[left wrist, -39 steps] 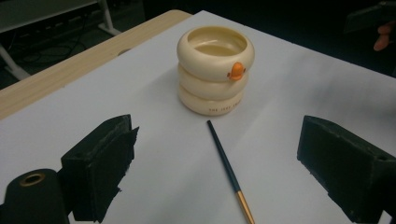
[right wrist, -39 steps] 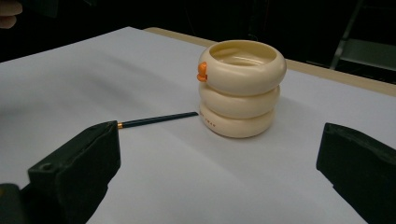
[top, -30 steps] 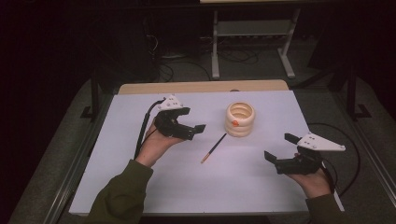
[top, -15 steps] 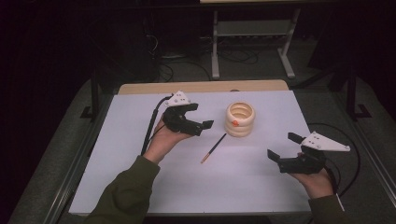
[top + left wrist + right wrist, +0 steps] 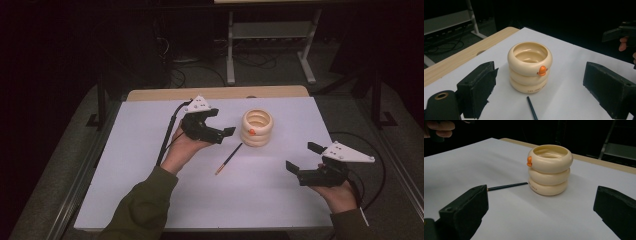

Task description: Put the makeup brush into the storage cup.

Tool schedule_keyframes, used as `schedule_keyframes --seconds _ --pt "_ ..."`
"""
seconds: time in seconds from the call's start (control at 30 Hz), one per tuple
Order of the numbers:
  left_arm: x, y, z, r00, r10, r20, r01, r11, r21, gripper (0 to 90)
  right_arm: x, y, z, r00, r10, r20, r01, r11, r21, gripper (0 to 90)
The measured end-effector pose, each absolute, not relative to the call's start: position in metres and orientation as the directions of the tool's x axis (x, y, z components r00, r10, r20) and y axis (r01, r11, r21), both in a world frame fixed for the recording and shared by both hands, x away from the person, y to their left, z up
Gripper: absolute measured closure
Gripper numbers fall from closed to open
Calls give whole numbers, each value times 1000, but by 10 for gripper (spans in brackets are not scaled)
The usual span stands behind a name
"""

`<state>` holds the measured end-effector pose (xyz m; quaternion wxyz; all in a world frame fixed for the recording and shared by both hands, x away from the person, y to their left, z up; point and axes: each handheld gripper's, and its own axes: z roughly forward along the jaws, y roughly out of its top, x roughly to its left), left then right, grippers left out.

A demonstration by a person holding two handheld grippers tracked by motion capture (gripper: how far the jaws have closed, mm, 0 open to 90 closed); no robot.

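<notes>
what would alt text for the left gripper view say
A cream ringed cup with a small orange knob stands upright on a white table, framed between the open left gripper. A dark pencil lies on the table just in front of the cup.

Cream ringed cup [image 5: 530,67] with orange knob [image 5: 542,70]; dark pencil [image 5: 228,159]; white table [image 5: 150,200].

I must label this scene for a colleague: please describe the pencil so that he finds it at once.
On the white table, look just in front of the cream ringed pot near the middle. The pencil lies flat there, alone, between the two grippers: thin, dark, with one pale end, while the pot stands tall and round.
</notes>
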<state>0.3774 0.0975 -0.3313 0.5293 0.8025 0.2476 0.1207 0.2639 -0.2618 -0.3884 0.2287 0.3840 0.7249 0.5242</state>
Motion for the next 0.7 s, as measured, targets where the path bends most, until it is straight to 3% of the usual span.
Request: schedule_keyframes --seconds 0.7 --pt "392 73 -343 856 509 -86 264 -288 920 105 265 -261 -388 -604 793 73 314 152 937 0"
